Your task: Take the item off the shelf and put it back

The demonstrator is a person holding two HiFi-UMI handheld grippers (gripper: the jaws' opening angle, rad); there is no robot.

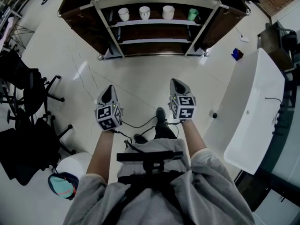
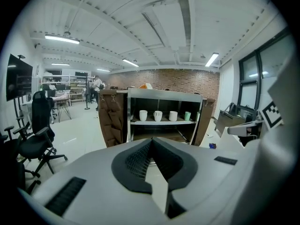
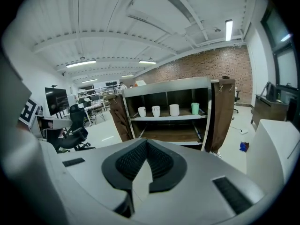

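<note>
Standing on the pale floor (image 1: 140, 74), the person faces the shelf (image 1: 157, 3) from well back; a long white worktop (image 1: 253, 111) runs along the right, and dark chairs (image 1: 28, 97) crowd the left.

Both forearms (image 1: 103, 149) reach forward side by side, elbows bent; the left gripper (image 1: 109, 88) and right gripper (image 1: 177, 82) sit about level with each other, apart, noses aimed at the shelf and tipped a little down. Each gripper view shows its jaws brought together at the tips with nothing between them, left (image 2: 151, 140) and right (image 3: 146, 142) alike; neither is near anything to grasp.

Three white cups (image 1: 145, 12) and one green cup (image 1: 192, 14) stand upright in a row on the upper inner board, spaced apart, the green one at the right end; which is the item meant I cannot tell, though the task's thing is surely one of these, not yet taken off.

The white ones look like glazed ceramic: stiff, fairly light, slick and breakable; a pinch over the rim, one jaw inside and one outside, seems the safest hold, lifted straight before drawing out; handles are too small to make out. The jaws would need to open before any approach.
</note>
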